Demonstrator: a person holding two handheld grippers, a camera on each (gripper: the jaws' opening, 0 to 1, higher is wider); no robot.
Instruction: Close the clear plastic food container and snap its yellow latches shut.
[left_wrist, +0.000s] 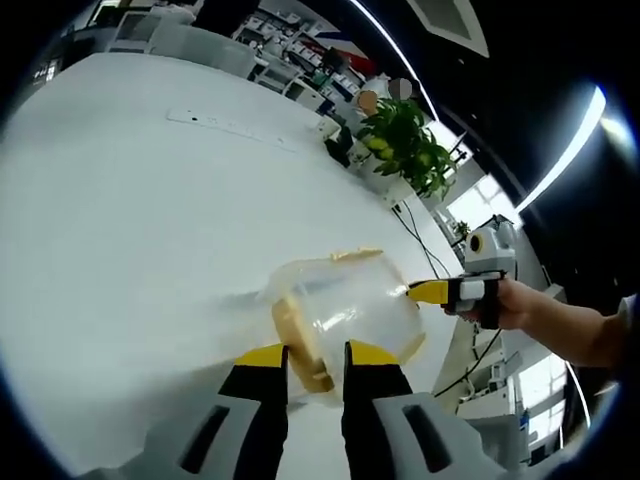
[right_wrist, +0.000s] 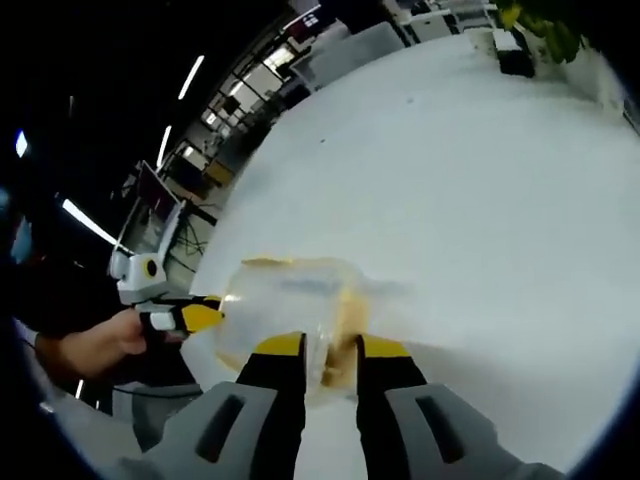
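- Because the clear container (left_wrist: 345, 315) lies directly ahead of both hand-held grippers, on the white worktop (left_wrist: 150, 220), it is bracketed from two opposite sides.
- In the left gripper view, the left hand-held gripper (left_wrist: 315, 358) is seen with its yellow-tipped jaws narrowly parted around a yellow latch (left_wrist: 300, 340) on the near wall; whether the latch is actually pinched cannot be told.
- In the right gripper view, the right hand-held gripper (right_wrist: 330, 352) is set likewise at the opposite side, its jaws a small gap apart about a second yellow latch (right_wrist: 345, 325); firm contact cannot be told.
- The container's long axis is judged to run from one hand-held gripper toward the other, so each latch lies nearest its own side's tool.
- The lid appears seated, though blur leaves this unsure.
- A potted plant (left_wrist: 405, 145) stands well beyond, at the worktop's far edge.
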